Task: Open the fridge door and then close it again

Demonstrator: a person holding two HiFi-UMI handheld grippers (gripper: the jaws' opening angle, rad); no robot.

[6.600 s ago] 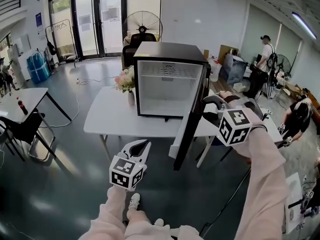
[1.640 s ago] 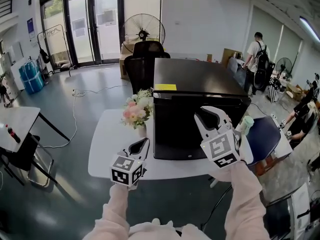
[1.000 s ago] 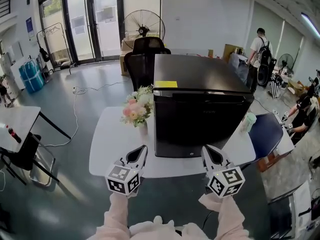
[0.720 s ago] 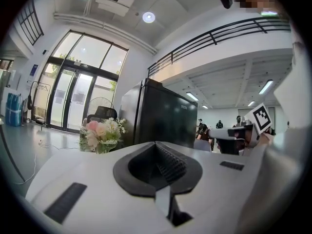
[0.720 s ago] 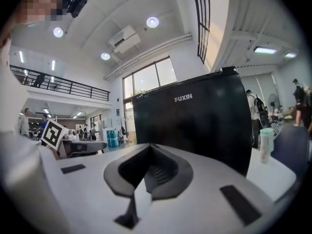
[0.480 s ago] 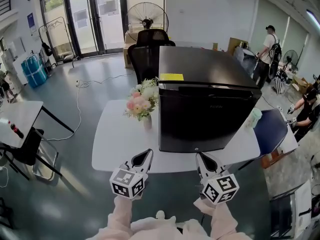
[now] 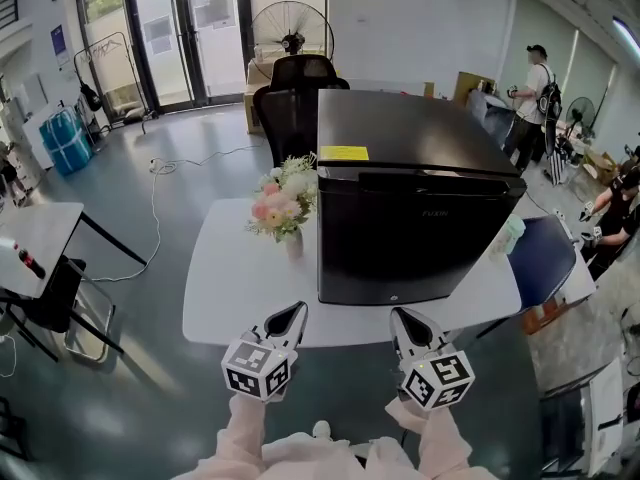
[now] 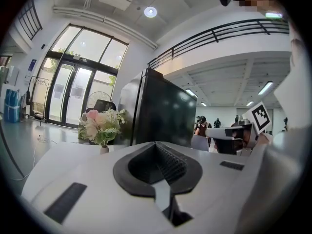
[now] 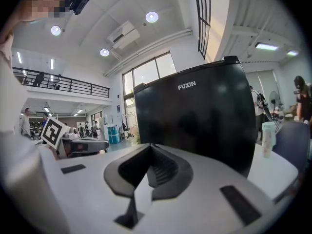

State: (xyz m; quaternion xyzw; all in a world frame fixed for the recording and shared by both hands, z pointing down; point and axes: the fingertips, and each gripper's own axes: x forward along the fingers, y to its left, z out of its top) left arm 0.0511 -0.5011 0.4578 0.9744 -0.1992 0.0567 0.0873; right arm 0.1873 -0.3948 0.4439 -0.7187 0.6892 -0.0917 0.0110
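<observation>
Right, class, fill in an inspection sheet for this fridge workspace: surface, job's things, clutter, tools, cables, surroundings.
Surface: white table, bare in front of the fridge.
Job's things: black fridge stands on the table, door shut.
Clutter: vase of flowers left of the fridge; pale cup at its right.
Tools: left tool and right tool both shut and empty, near the table's front edge, not touching the fridge.
Cables: white cable trails across the floor at left.
Surroundings: black office chair and fan behind; person standing at right.
</observation>
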